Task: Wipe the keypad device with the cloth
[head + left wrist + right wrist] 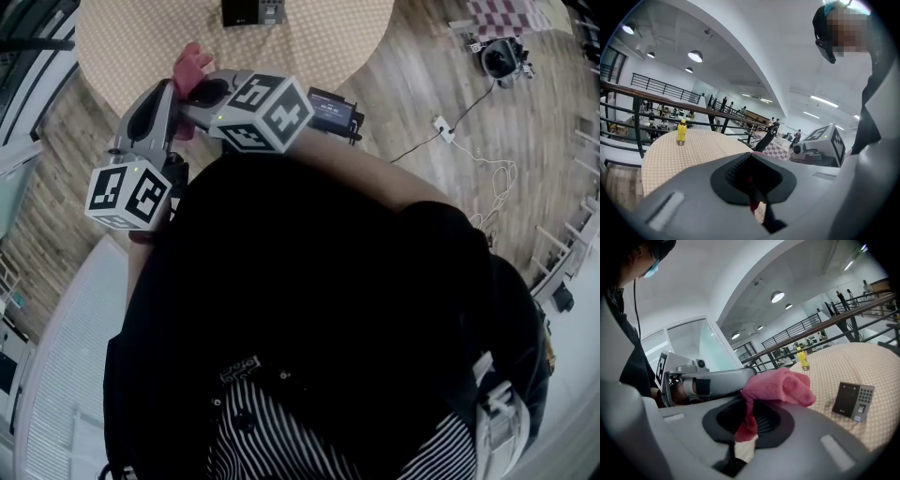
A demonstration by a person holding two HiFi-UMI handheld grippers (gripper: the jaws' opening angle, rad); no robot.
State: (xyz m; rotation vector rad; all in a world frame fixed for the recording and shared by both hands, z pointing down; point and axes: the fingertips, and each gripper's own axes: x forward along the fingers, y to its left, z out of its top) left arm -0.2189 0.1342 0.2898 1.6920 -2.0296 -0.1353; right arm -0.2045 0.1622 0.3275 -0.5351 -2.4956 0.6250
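Between the jaws of the right hand-held gripper [746,434] a narrow fold of a pink cloth [778,385] is pinched. The bulk of the cloth is bunched loosely above the jaws, which is judged to leave a soft pad free for wiping.

The left hand-held gripper [752,190] is pressed together as well, and a sliver of pink is seen in its seam. In the right gripper view its tip is met by the near edge of the cloth. It is therefore taken to be nipping a small corner of the same cloth, probably so that the hold can be settled between the two. Both are held close to the person's body, by the near edge of the desk. Neither is brought against the keypad device, so the wiping is judged not yet begun.

The round desk [309,47] is spread with a beige dotted covering, and little is carried on it. The keypad device [853,402], a dark panel with pale keys at one end, is set on the far side of the desk, well apart from both hand-held grippers. Its face is turned upward, so that it can be reached from above once the cloth is carried across.

A small yellow bottle [803,359] is stood upright farther back, near the far rim and apart from the keypad device. No other container is seen, and what it holds cannot be told, since nothing is shown through its wall.
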